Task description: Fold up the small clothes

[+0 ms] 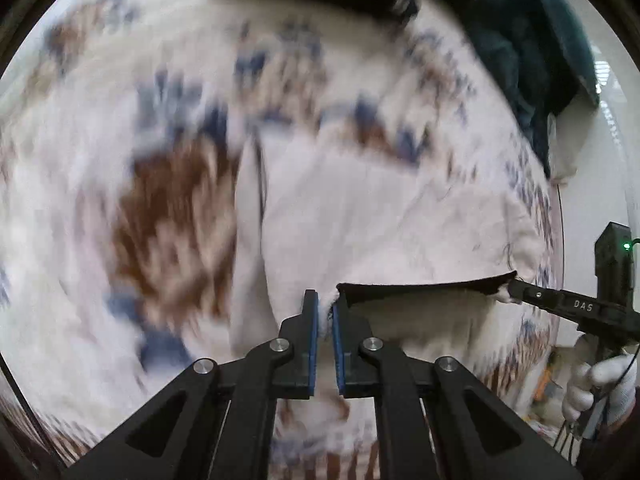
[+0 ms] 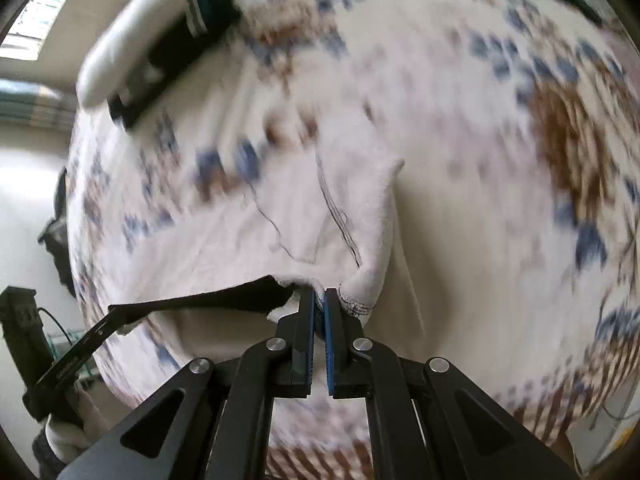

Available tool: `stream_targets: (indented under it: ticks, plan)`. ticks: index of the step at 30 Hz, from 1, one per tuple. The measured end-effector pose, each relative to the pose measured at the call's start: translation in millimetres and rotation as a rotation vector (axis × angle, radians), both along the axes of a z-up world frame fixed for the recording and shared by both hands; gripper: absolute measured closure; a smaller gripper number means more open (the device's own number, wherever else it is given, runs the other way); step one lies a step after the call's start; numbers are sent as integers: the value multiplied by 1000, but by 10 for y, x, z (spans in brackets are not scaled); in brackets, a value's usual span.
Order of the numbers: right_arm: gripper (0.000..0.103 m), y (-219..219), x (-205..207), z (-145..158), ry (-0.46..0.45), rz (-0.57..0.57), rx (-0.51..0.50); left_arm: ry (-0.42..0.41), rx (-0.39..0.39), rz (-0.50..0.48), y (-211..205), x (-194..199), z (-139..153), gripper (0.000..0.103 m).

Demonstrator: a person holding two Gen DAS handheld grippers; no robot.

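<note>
Left hand-held gripper (image 1: 325, 312), right hand-held gripper (image 2: 319, 304) each clamp white garment (image 1: 380, 216) hem, stretched sideways.

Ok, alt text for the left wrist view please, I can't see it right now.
The left hand-held gripper is shut on one end of a white garment's dark-trimmed edge, with the right hand-held gripper pinching the other end. The edge is stretched between them above a blurred blue-and-brown patterned cloth.

"DAS" in pale letters on the right tongs' (image 1: 505, 295) black finger (image 1: 560, 303).
</note>
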State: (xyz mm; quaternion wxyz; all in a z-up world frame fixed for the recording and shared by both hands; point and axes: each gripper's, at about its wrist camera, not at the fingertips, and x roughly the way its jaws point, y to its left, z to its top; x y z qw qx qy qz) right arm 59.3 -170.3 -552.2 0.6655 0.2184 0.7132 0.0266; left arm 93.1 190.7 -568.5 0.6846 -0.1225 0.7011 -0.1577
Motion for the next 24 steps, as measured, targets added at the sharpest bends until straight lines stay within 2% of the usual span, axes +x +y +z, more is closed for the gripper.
stream_targets:
  ticks: [2,4,6,7,8,11,14,17,18,19,20,21,22,24]
  plan:
    - [97,30,-182,-170,69,54,1,66,2,14,56,-128,-107,94]
    - [94,45,-312,-297,133,100,9,120,-45,51,163,-234,-127,80]
    - [82,5,-431,-368,196,103,31,122,-71,108,305,-283,-56,50]
    - [67,-61,-512,-355,203,84,48,117,-101,148,381,-299,-4,46]
    - [60,-116,-560,-317,194,63,60,111,-129,202,470,-283,35,43]
    - [59,-328,-680,-198,150,-41,97,121,-189,295,592,-155,13,42]
    - [56,-643,-771,-211,129,-211,137,120,-172,345,572,41,-161,42]
    - [56,-829,-841,-407,159,-372,183,137,-82,355,461,126,-325,44]
    - [56,-860,-863,-472,162,-404,191,123,-67,359,422,137,-322,52]
    - [56,-854,-892,-514,161,-430,197,103,-49,354,381,147,-307,64]
    - [66,-832,-922,-554,157,-443,203,90,-34,341,346,145,-291,92]
    - [79,-794,-952,-574,155,-447,199,69,-23,330,314,129,-245,97]
    - [97,-743,-979,-576,157,-441,190,43,-25,328,304,117,-197,97]
    - [97,-688,-1008,-537,138,-423,163,-22,-21,321,318,85,-62,98]
